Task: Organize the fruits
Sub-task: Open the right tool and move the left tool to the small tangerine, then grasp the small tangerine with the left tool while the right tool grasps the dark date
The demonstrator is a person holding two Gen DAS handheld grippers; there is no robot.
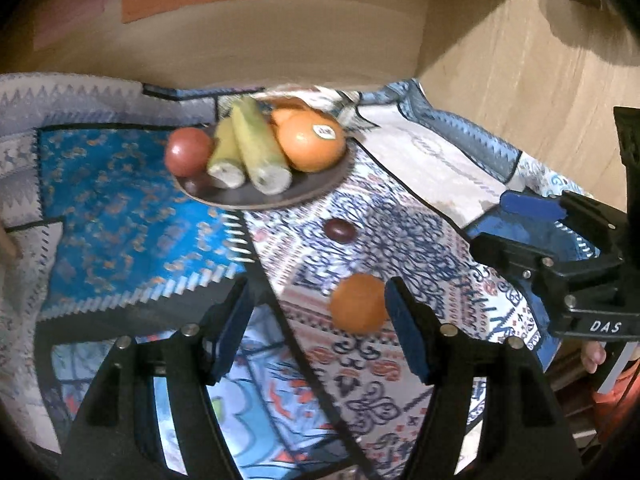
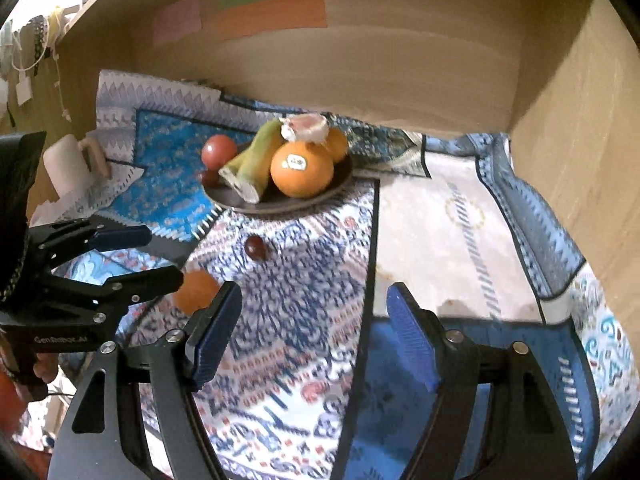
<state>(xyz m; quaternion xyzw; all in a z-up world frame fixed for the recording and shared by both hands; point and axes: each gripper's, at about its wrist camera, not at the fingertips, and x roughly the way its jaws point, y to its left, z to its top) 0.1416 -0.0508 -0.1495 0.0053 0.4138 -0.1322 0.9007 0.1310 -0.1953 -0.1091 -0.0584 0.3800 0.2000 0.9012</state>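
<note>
The loose orange [image 1: 357,303] lies on the patterned cloth [image 1: 400,216] low and right of centre in the left wrist view, off the plate [image 1: 256,196], which sits in the upper middle already carrying a stickered orange [image 1: 310,142], a tomato [image 1: 187,151] and two green stalks [image 1: 250,148]. A dark plum [image 1: 340,230] lies alone on the cloth between plate and loose orange.

The left gripper [image 1: 320,316] has its fingers spread wide and empty; the orange sits beside the right-hand finger [image 1: 408,332], not centred. I judge the step in hand to be picking up this orange. To do it well, shift the gripper toward the frame's right until the fruit lies midway, come down low, close gently across its widest part, then set it on a bare part of the plate without knocking the stalks.

The right gripper [image 2: 314,332] is likewise spread and empty, over cloth.

The right wrist view alone shows a pale mug [image 2: 70,164] at the left edge, a cut fruit [image 2: 306,128] at the plate's far side, and the left gripper side-on by the orange [image 2: 196,292]. The left wrist view alone shows the orange's offset between the fingers.
</note>
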